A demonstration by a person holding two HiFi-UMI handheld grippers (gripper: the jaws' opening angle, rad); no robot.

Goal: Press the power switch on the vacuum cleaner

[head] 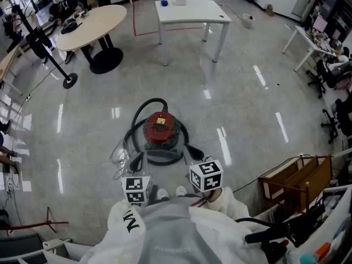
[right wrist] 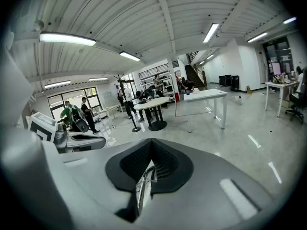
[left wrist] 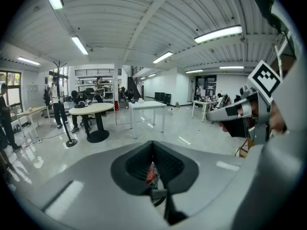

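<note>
Vacuum (head: 160, 128) sits on the glossy grey floor (head: 247, 92) just ahead of the person's shoes (head: 170, 192). It is a squat round drum with a red domed top, and a black hose (head: 142, 110) loops round its far side. Open floor lies on its far, left and right sides. The white table (head: 192, 11) and the round table (head: 96, 20) stand well beyond it, and a black stand (head: 55, 65) is off to the left. Wooden crates (head: 297, 180) crowd only the near right edge.

Both claws are held near the chest, apart from the vacuum and touching nothing. The left claw (left wrist: 153, 147) is clenched, its ribbed black pads meeting along a thin seam with nothing gripped. The right claw (right wrist: 151, 145) is clenched and empty likewise.

Only the head view shows the vacuum whole. The left gripper view gives just a red sliver of it through the seam (the smooth grey jaw bodies hide the rest). It also shows the right claw's marker cube (left wrist: 265, 78) near its right edge. The right gripper view shows no red, only pale floor and thin lines in its seam. It alone shows people (right wrist: 72, 114) by the windows, under a ribbed ceiling with strip lights (right wrist: 67, 38). Which part of the red top is the switch cannot be told.
</note>
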